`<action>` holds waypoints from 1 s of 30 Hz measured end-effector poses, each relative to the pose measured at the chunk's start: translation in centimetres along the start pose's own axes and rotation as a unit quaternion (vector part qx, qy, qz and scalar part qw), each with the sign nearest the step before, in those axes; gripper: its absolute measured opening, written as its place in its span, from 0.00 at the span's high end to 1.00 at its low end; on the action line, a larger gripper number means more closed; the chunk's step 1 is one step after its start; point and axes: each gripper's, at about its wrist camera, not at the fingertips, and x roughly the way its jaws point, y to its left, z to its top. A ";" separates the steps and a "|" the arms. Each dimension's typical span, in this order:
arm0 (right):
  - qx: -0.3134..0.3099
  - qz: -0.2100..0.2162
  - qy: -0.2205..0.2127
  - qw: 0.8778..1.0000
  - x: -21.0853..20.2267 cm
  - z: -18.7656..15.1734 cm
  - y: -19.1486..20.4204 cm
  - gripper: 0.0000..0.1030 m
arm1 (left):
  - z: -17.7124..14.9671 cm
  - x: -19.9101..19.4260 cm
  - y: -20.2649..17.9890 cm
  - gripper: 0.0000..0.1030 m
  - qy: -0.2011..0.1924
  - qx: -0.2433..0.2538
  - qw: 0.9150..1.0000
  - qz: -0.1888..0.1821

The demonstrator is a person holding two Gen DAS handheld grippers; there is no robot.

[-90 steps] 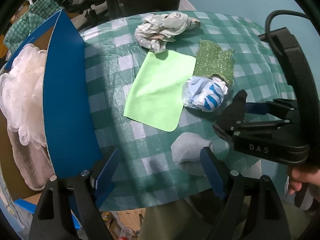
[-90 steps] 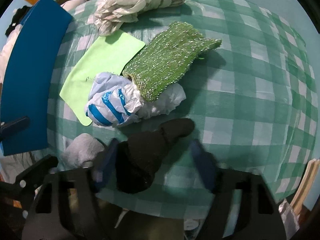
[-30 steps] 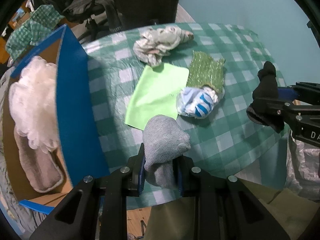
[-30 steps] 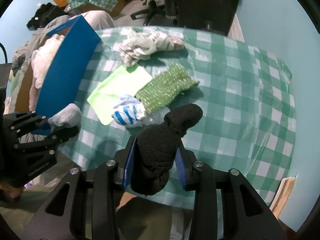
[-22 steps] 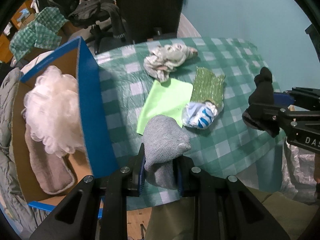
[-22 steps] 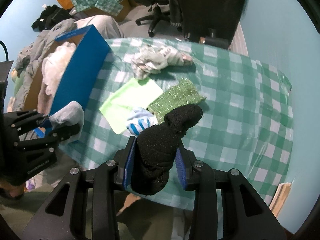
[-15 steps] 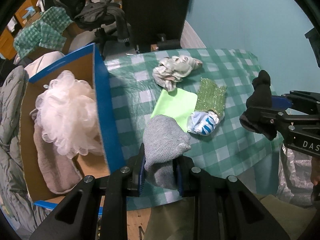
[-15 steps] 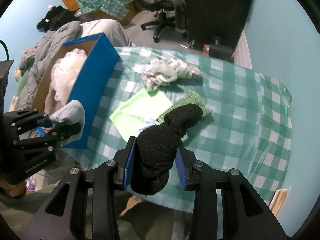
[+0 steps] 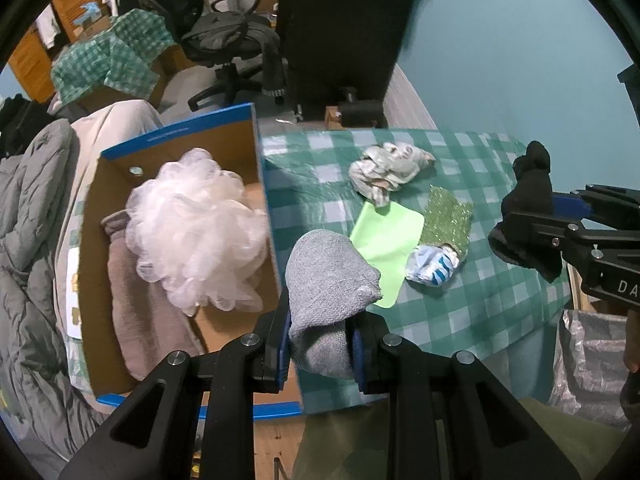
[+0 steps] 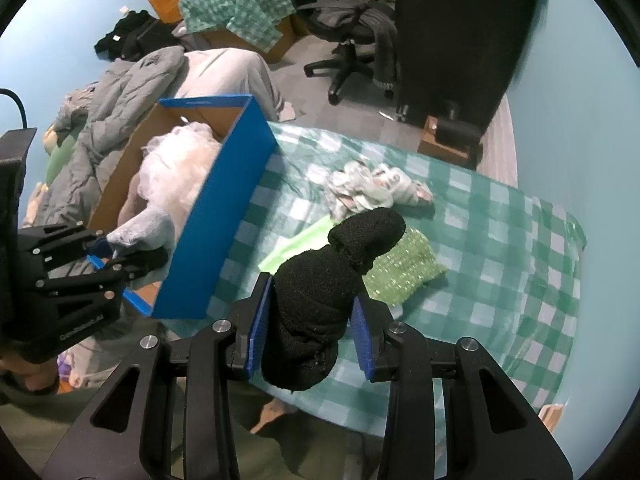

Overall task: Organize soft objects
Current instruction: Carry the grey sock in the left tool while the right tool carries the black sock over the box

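I'm seeing dim, even indoor light in both wrist views, with no harsh glare. The fisheye is bending everything toward black vignetted corners. The dark cabinet (image 9: pixel 340 28) is smearing slightly with motion blur, while the checkered tablecloth (image 10: pixel 500 240) is staying fairly sharp, shadows soft

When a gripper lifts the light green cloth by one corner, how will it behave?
The light green cloth lies thin and flat on the table, so it will probably hang limp and weigh little. One end lies under the crumpled rag, which may drag along.
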 end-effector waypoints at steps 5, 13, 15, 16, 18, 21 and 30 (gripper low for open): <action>-0.014 0.008 -0.004 1.000 -0.2 1.3 1.6 0.65 | 0.1 -1.0 1.6 0.76 -0.008 -0.015 1.000 0.004; -0.040 0.026 -0.008 0.999 0.4 3.2 4.4 0.65 | 0.1 -2.2 4.4 0.76 -0.018 -0.037 0.999 0.014; -0.047 0.031 -0.008 0.998 0.6 3.7 5.2 0.65 | 0.0 -2.4 5.3 0.76 -0.018 -0.044 0.999 0.019; -0.049 0.033 -0.008 0.998 0.8 3.9 5.5 0.65 | 0.0 -2.4 5.5 0.76 -0.018 -0.047 0.999 0.021; -0.057 0.038 -0.008 0.998 1.1 4.3 6.4 0.65 | -0.2 -2.6 6.2 0.76 -0.018 -0.055 0.998 0.025; -0.068 0.046 -0.006 0.997 1.8 4.8 7.7 0.65 | -0.6 -2.7 7.3 0.76 -0.018 -0.066 0.997 0.030; -0.100 0.064 0.005 0.993 3.7 5.9 11.2 0.65 | -2.1 -2.4 11.0 0.76 -0.013 -0.103 0.994 0.044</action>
